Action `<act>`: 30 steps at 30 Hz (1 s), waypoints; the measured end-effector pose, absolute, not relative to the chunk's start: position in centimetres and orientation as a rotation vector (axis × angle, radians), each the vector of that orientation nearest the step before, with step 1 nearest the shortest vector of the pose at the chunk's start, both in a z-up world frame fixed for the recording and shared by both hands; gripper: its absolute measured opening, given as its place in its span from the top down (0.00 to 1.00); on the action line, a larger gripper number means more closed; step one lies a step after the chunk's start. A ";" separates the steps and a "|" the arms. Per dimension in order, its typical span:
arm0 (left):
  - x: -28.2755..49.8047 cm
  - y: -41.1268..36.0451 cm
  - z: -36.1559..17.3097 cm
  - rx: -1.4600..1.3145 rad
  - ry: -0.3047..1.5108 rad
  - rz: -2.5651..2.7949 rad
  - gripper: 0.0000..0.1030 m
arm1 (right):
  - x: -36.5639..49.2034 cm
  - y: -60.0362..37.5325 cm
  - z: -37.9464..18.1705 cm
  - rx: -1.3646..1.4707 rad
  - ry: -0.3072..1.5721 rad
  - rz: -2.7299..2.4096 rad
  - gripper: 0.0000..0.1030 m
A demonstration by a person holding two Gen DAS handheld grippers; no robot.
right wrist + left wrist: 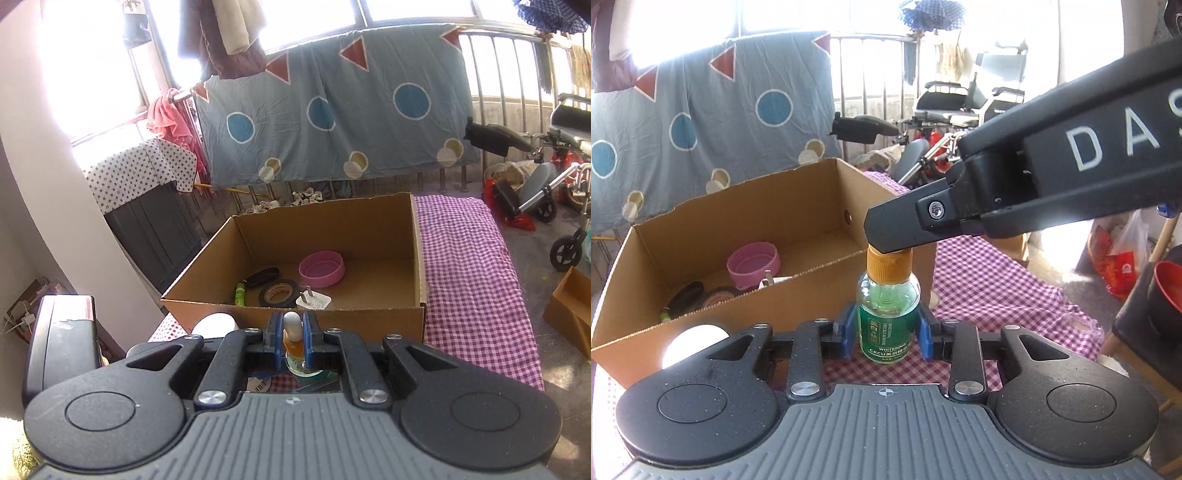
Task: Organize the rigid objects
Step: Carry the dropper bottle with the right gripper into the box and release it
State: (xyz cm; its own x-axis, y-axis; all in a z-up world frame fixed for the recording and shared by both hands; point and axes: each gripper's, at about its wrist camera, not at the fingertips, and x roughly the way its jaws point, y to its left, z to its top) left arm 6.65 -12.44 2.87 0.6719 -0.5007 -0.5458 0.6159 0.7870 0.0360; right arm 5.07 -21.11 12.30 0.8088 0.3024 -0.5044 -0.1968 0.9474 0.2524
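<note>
The bottle (888, 314), green liquid with an orange cap (889, 266), stood upright between both grippers, just in front of the box (738, 229) and over the checked cloth (990, 280). The left gripper (887, 334) had its blue pads (924, 334) narrowed onto the label, touching or nearly so on both sides. The right gripper (294, 334) was fully closed on the cap and white nozzle (291, 326), reaching in from above in the left view.

Step in hand, judged: carry the bottle over the near wall and set it in the box. Doing it well likely meant keeping it upright, letting one gripper carry while the other only steadied, and clearing the cardboard edge before lowering. The free floor right of the pink bowl (321, 267) looked the best spot, away from the tape roll (279, 291), plug (314, 300) and green tube (240, 293). Glass could slip; release should wait until it rests.

A white round thing (694, 341) sat left of the left gripper; what it was could not be told.
</note>
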 end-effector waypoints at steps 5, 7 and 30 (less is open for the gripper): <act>9.3 -12.4 7.6 0.190 0.531 -0.610 0.70 | 7.5 -21.0 16.5 0.130 0.508 0.322 0.88; 10.9 -12.6 8.9 0.170 0.564 -0.610 0.70 | 9.6 -21.6 17.9 0.135 0.517 0.345 0.88; 30.1 -16.6 3.5 0.019 1.089 -0.494 0.70 | 31.0 -26.9 10.7 0.218 0.848 0.418 0.88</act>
State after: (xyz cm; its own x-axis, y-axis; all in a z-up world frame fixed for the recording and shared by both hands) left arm 30.08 -16.57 3.54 0.3663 -0.3751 -0.8515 0.3937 0.8917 -0.2234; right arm 30.98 -26.85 10.73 0.5870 0.4410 -0.6790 -0.2705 0.8973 0.3489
